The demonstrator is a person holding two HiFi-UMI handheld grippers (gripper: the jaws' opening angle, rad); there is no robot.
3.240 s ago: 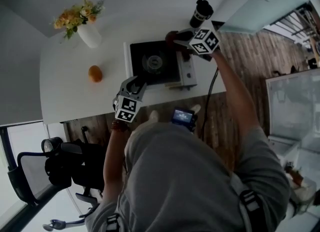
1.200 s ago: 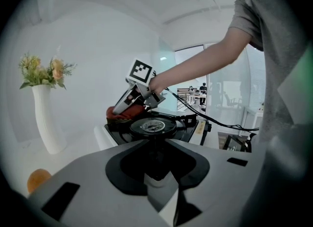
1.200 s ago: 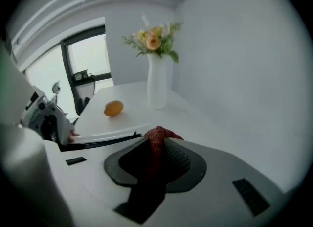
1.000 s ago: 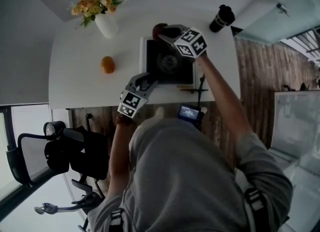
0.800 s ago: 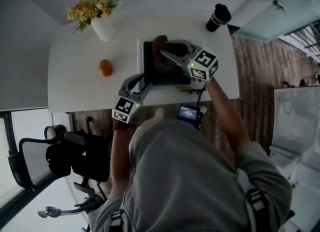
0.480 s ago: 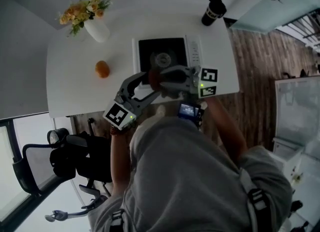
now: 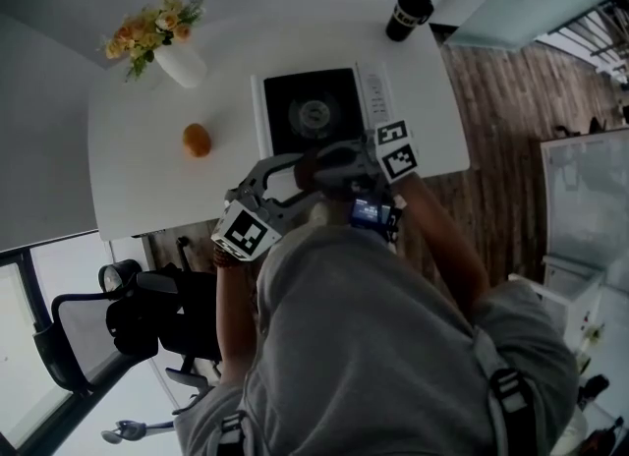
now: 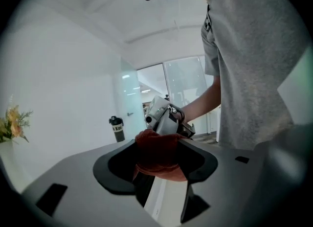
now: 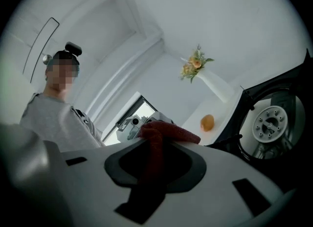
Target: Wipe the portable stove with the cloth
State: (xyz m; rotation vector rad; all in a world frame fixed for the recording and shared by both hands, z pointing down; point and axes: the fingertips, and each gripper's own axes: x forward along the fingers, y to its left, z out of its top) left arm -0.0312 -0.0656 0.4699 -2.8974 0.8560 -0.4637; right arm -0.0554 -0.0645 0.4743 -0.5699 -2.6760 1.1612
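Red cloth (image 7: 307,171) gripped by right tool (image 9: 156,145) occupies just-opened left tool (image 8: 159,147) near table (image 7: 432,149) edge.

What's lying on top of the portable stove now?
Nothing: the stove shows a bare black top and burner. The right gripper holds the cloth off it, covering its near edge.

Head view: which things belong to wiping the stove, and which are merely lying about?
Job in hand:
portable stove
cloth, gripped by the right gripper

Lying about:
vase of flowers
orange fruit
black tumbler
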